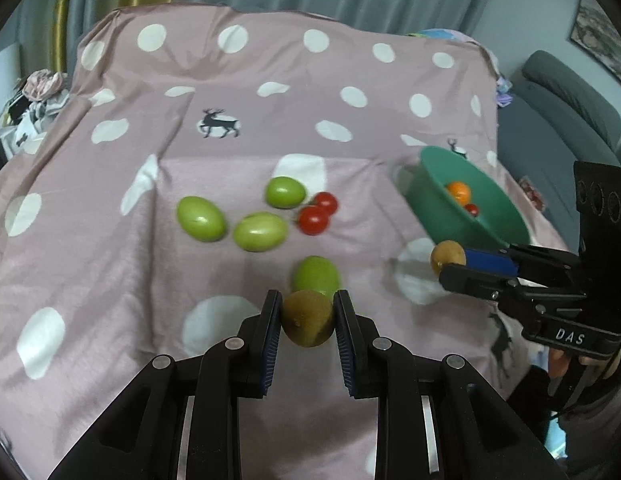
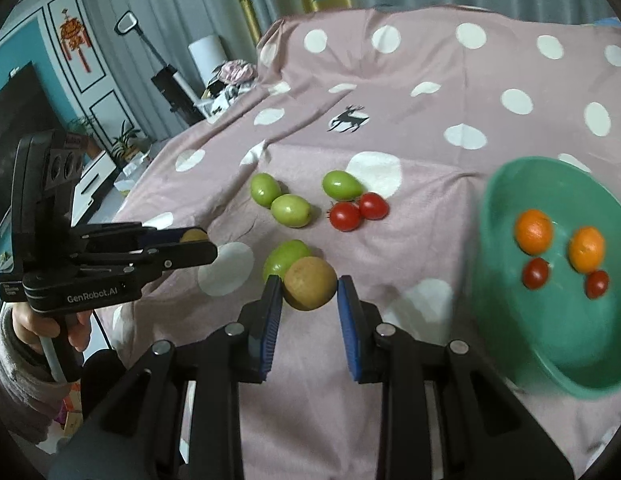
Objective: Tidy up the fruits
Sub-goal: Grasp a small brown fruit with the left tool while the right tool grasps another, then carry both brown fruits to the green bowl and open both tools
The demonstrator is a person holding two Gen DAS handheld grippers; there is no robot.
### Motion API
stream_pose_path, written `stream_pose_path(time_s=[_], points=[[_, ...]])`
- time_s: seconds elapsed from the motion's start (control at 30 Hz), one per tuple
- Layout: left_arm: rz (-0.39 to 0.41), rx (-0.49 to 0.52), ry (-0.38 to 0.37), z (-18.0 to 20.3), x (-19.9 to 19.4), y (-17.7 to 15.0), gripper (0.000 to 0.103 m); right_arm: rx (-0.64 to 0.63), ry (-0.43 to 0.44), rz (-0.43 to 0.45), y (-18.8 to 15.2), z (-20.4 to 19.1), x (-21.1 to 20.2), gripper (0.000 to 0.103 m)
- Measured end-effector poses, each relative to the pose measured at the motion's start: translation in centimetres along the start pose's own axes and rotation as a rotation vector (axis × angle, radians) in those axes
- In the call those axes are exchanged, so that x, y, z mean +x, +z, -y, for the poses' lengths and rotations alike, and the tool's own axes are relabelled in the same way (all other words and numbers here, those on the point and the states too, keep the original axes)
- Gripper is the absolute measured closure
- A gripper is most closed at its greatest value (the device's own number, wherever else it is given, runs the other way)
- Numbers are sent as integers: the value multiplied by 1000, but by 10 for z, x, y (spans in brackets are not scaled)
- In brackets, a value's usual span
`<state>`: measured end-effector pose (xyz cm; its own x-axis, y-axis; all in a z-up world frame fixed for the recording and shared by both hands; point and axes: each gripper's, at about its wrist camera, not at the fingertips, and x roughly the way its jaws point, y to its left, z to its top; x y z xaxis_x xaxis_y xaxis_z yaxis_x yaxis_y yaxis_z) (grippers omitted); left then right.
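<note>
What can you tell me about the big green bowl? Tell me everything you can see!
The green bowl is round, wide and smooth, and looks like plastic. It sits on the pink spotted cloth, to the right of the loose fruit. It looks tipped in both views, though the fisheye lens may cause that. Inside lie two oranges and two small red tomatoes. Most of its floor is bare. Neither tool touches it; the right tool, holding a brown fruit, is just in front of its rim.
</note>
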<state>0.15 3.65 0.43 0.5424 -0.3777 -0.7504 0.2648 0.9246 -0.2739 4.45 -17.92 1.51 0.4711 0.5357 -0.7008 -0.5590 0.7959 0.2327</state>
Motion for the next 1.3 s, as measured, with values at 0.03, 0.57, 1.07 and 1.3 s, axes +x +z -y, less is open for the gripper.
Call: stream_pose_path(time_s=[0.03,0.57,1.07,1.3], points=[[-1,4,-10,4,0,1,76,9,-6,12,-2,3,-6,74],[19,144,-123,88,18,49,76,174,-128,153,-23,70,-66,74],[-81,260,-171,168,100,79,76,281,-188,189,-40,117,-79,74],[-106,275,-134,175,116,74,76,300,-187,169,-45,128,-74,72]])
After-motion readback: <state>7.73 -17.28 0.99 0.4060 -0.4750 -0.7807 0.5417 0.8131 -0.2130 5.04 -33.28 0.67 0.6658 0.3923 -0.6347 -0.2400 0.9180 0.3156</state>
